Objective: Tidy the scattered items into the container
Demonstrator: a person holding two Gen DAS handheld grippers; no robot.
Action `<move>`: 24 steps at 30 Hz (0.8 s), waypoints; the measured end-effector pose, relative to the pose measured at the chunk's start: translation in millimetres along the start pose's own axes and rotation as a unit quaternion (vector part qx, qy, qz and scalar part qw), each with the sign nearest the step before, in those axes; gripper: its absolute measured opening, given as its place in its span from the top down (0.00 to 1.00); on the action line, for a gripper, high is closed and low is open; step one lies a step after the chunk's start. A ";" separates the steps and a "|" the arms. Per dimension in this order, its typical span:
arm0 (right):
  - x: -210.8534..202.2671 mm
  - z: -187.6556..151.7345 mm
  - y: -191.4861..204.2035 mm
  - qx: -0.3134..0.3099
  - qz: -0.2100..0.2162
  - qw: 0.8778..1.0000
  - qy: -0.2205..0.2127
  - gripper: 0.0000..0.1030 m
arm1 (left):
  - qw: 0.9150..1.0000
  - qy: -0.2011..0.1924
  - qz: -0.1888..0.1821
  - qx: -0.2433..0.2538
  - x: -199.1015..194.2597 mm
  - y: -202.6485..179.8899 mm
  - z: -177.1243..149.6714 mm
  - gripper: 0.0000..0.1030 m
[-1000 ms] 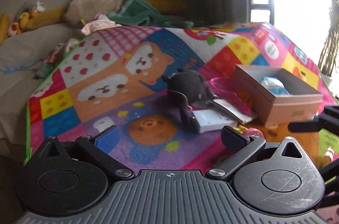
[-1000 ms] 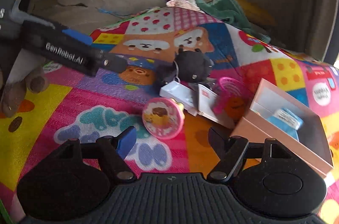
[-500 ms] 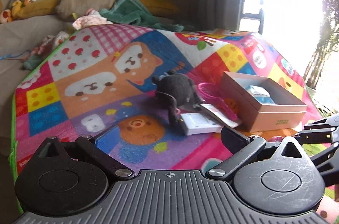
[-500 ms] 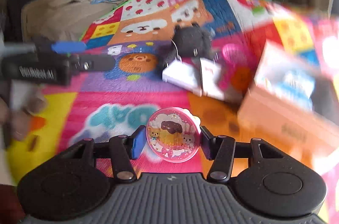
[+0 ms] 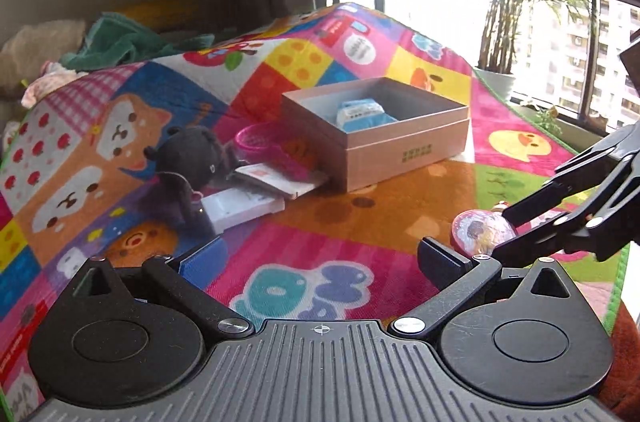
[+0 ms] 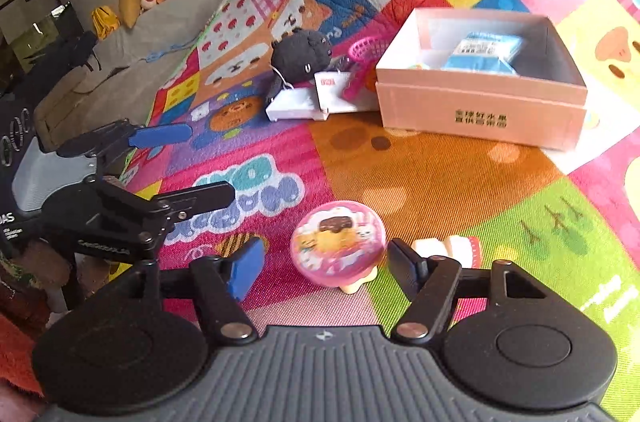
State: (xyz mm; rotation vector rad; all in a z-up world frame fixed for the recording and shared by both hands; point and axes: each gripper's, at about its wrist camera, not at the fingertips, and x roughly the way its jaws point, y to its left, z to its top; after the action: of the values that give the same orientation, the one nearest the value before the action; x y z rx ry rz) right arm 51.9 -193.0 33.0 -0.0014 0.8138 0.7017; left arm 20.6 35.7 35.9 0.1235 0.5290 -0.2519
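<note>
Half a second ago my right gripper (image 6: pixel 320 262) was pinching the pink disc (image 6: pixel 339 244); now its jaws are opening, the disc sits loose between them low in the right view with a gap on the blue pad's side, and the box (image 6: pixel 480 118) has swung to the upper right. To do this step well I'd re-close squarely across the disc's rim before carrying it to the box, keeping my left gripper (image 5: pixel 320 258), wide and empty, clear. That disc is round, glossy, printed with cartoon animals around a pudding.
</note>
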 end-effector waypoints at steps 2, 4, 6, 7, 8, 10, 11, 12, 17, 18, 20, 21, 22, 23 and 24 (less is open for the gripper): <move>-13.1 -5.0 -3.2 -0.005 -0.009 1.000 -0.028 0.26 | 1.000 0.007 -0.016 -0.002 0.1 -2.6 -0.8 0.00; -25.2 -11.4 -9.4 -0.003 -0.028 0.998 -0.052 0.25 | 0.999 0.010 -0.042 0.008 -1.1 -11.5 -3.2 0.00; -33.2 -20.4 -14.0 -0.012 -0.073 0.994 -0.077 0.23 | 0.998 0.013 -0.063 0.026 -0.8 -25.1 -5.7 0.00; -36.3 -26.9 -16.4 -0.022 -0.103 0.990 -0.091 0.22 | 0.997 0.015 -0.073 0.036 0.2 -33.3 -7.0 0.00; -38.3 -32.1 -19.2 -0.029 -0.127 0.987 -0.099 0.22 | 0.996 0.018 -0.080 0.044 1.8 -40.9 -8.1 0.00; -40.8 -42.1 -26.5 -0.029 -0.157 0.981 -0.108 0.21 | 0.994 0.025 -0.087 0.058 8.2 -56.2 -9.4 0.00; -41.8 -45.6 -30.7 -0.021 -0.162 0.981 -0.110 0.20 | 0.994 0.028 -0.088 0.064 12.4 -64.3 -9.7 0.00; -42.7 -49.3 -36.4 -0.006 -0.162 0.980 -0.113 0.17 | 0.993 0.030 -0.089 0.069 16.9 -71.2 -9.7 0.00; -38.4 -65.0 -58.2 0.048 -0.183 0.975 -0.117 0.11 | 0.994 0.040 -0.057 0.081 41.4 -94.5 -7.8 0.00; -35.8 -67.3 -61.5 0.056 -0.188 0.974 -0.114 0.11 | 0.995 0.045 -0.044 0.082 46.5 -96.2 -7.4 0.00; -32.0 -71.7 -65.1 0.065 -0.196 0.972 -0.110 0.11 | 0.995 0.054 -0.022 0.080 55.1 -96.5 -7.1 0.00; -30.5 -73.5 -66.1 0.066 -0.199 0.972 -0.109 0.11 | 0.995 0.058 -0.015 0.078 57.9 -95.6 -7.3 0.00; -29.3 -74.8 -66.4 0.065 -0.201 0.971 -0.109 0.10 | 0.995 0.062 -0.011 0.074 60.0 -94.1 -7.5 0.00; -28.5 -75.5 -66.1 0.065 -0.202 0.971 -0.109 0.10 | 0.995 0.066 -0.008 0.070 61.5 -92.2 -7.5 0.00; -27.6 -76.2 -66.2 0.066 -0.202 0.971 -0.109 0.08 | 0.996 0.068 -0.006 0.066 62.2 -90.0 -7.5 0.00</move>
State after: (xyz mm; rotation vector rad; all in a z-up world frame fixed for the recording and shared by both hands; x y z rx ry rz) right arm 26.1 -280.1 -19.0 0.0290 0.6201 0.2556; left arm 44.6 -62.3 -7.1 0.2669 0.6483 -0.2916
